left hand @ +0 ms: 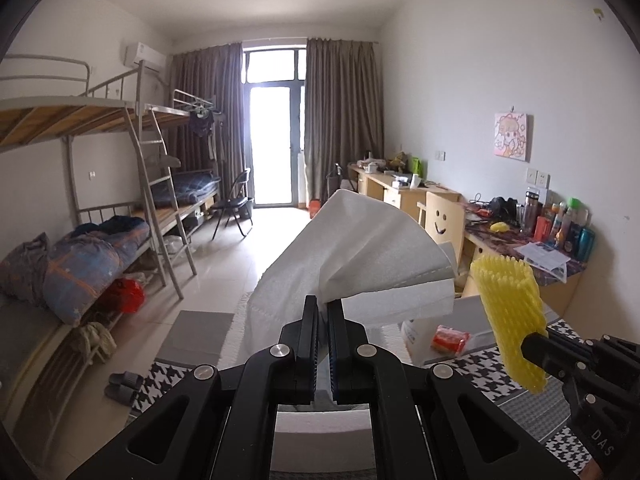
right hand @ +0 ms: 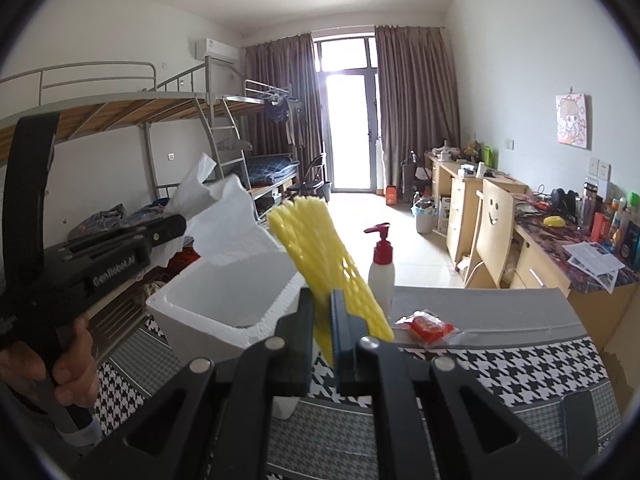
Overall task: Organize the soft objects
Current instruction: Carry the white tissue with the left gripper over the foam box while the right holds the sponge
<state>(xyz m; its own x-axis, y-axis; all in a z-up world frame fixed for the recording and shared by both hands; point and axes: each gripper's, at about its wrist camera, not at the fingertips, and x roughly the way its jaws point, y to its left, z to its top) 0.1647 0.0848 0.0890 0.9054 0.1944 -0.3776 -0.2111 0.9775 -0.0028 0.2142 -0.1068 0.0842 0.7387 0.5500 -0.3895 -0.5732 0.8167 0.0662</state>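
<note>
- The tissue (left hand: 352, 256) is pinched by one edge in my left jaws (left hand: 323, 308), which are clamped hard on it; the rest fans out loose above the box (right hand: 224, 300). I judge I hold it by the edge so it can drop straight in.
- The yellow foam net (right hand: 320, 256) is squeezed flat in my right jaws (right hand: 322, 320), closed tight on its lower part. It sticks up at a tilt, just beside the box's right rim.
- Both soft things are in the air and neither is in the box yet, whose inside looks bare where I can see it. By my reckoning it is the place for them.
- The box sits on the bench (right hand: 520, 364), on a houndstooth cloth with a grey strip behind it.
- To the right of the box stand a pump bottle (right hand: 382, 268) and a red packet (right hand: 428, 326) in clear wrap, both apart from my jaws. The packet may be next.
- A hand (right hand: 60, 368) holds the left tool's grip, low at the left of the right view.
- Beyond are bunk beds, a desk row and a bright door.
</note>
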